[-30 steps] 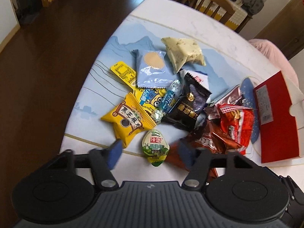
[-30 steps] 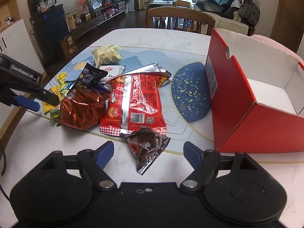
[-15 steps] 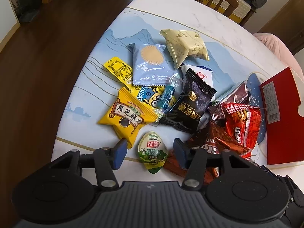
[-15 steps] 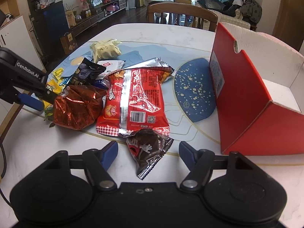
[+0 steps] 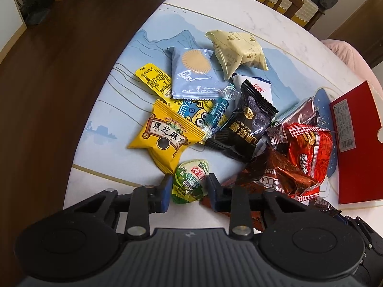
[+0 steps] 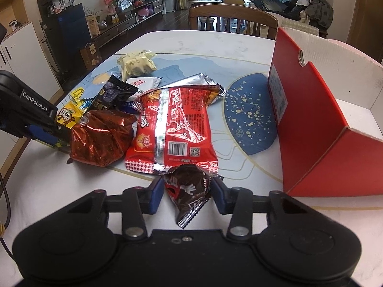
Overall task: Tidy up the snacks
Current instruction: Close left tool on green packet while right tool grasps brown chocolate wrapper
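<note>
Closing in the left wrist view, the left gripper [image 5: 189, 189] now pinches the green jelly cup [image 5: 190, 183] at 6 o'clock of the pile. In the right wrist view, the right gripper [image 6: 188, 192] has likewise closed onto the brown candy bag [image 6: 188, 191], at 9 o'clock of the red box [image 6: 313, 129]; both appear ready to lift.
</note>
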The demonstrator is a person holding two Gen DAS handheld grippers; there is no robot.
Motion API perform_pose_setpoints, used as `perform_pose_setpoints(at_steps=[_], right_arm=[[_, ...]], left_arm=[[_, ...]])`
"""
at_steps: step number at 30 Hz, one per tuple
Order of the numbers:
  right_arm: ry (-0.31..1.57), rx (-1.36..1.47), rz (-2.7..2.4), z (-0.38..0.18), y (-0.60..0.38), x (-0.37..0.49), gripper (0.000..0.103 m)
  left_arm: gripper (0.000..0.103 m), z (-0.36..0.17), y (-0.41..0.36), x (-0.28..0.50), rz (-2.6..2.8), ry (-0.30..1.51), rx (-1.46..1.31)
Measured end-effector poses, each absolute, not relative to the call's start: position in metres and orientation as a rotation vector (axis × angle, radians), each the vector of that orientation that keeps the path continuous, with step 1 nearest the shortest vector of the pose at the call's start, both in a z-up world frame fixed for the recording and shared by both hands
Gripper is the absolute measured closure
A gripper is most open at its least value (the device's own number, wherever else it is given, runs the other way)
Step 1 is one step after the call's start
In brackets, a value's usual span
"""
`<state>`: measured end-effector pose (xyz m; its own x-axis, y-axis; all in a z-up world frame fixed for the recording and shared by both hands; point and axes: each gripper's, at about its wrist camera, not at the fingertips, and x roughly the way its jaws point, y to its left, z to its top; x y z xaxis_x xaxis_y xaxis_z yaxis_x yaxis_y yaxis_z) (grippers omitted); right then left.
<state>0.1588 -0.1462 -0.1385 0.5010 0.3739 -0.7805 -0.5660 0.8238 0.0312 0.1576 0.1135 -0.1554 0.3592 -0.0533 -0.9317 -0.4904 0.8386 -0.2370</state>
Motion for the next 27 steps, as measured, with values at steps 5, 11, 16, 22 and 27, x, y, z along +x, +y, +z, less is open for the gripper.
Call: perform_pose_setpoints(at_steps=[5,11,16,22,27], right_arm=[[0.866,-0.244,0.568,-0.137,-0.149,0.155,0.069],[0.865,-0.233,0.549,-0.132,-0.157,0.146,0.072],[0.861,-0.221,0.543,-0.124,-0.164,0.134,0.073],[0.843,-0.202,0.531,-0.110,-0.172,0.118,0.073],[0.832,-0.180,0.520,-0.102,-0.177,0.104,0.073]], left_arm=[[0.075,-0.156,0.115,0.153,0.301,1.180,-0.549],[0.075,-0.155,0.117,0.140,0.298,1.178,-0.566],[0.081,-0.153,0.118,0.124,0.287,1.176,-0.580],[0.081,-0.141,0.114,0.104,0.252,1.147,-0.566],[0.081,-0.138,0.116,0.090,0.240,1.137,-0.549]])
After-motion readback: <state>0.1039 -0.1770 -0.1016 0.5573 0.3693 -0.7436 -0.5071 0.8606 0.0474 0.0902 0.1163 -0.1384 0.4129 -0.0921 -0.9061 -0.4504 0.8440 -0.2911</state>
